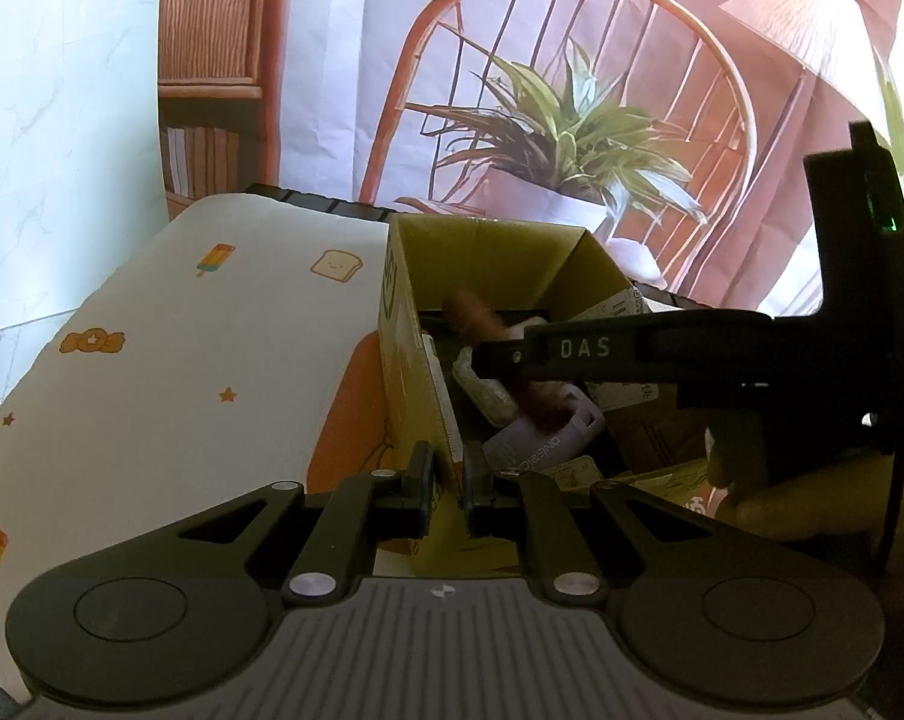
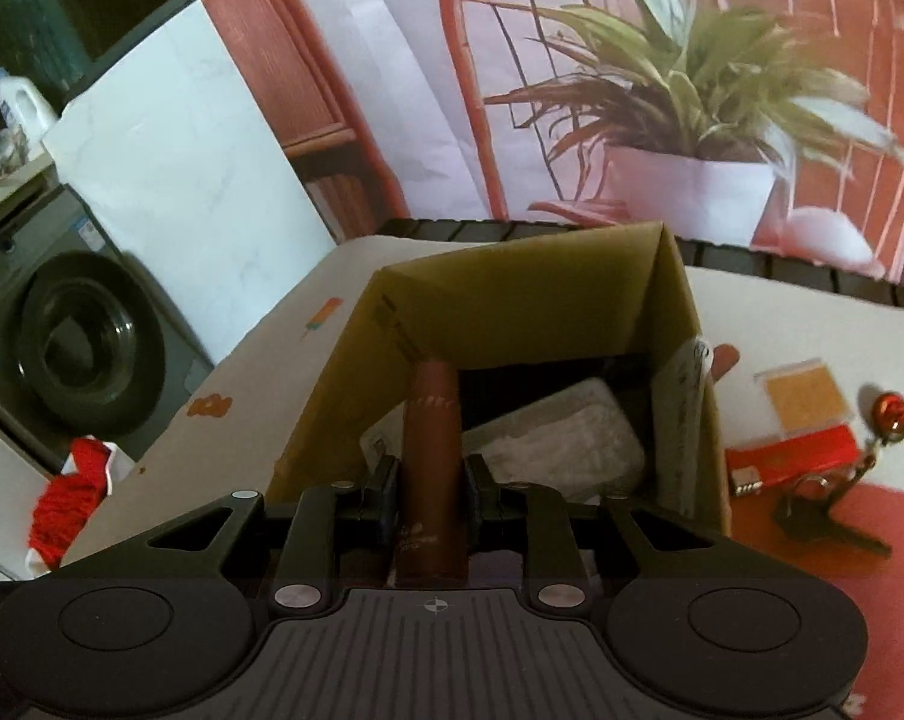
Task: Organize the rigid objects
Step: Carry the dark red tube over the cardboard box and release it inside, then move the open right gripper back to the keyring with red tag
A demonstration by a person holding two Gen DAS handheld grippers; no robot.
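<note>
An open cardboard box (image 1: 404, 360) stands on the table, and my left gripper (image 1: 447, 480) is shut on its near wall. Over the box (image 2: 511, 300), a brown tube (image 2: 432, 450) lies lengthwise between the jaws of my right gripper (image 2: 432, 492), nose pointing down into the box. The pads look just off the tube's sides. In the left wrist view the tube (image 1: 475, 315) is blurred beside a sharp right finger (image 1: 571, 351). Inside the box lie a lilac case (image 1: 547, 438) and a whitish packet (image 2: 559, 438).
A white tablecloth (image 1: 182, 360) with small prints covers the table. Right of the box lie a red flat box (image 2: 793, 456), an orange packet (image 2: 805, 399), keys (image 2: 823, 516) and a red round trinket (image 2: 889, 411). A washing machine (image 2: 74, 348) and red cloth (image 2: 68, 492) are at left.
</note>
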